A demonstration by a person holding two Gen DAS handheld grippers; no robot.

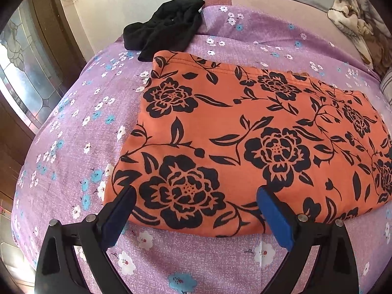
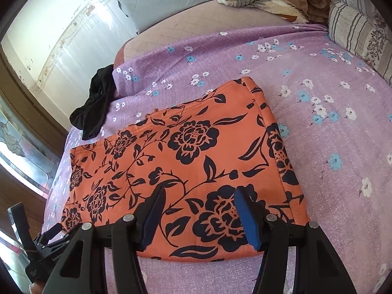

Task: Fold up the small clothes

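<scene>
The orange floral garment (image 1: 245, 132) lies folded flat on the purple bedsheet (image 1: 73, 147), apparently already halved; the black garment (image 1: 166, 24) beyond sits crumpled, unfolded. I hold my left gripper (image 1: 196, 193) and right gripper (image 2: 198, 192) gaping, empty, over its near edge.

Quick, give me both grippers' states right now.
Left gripper: open, holding nothing, over the near edge of the orange garment.
Right gripper: open, holding nothing, above the same garment.
</scene>
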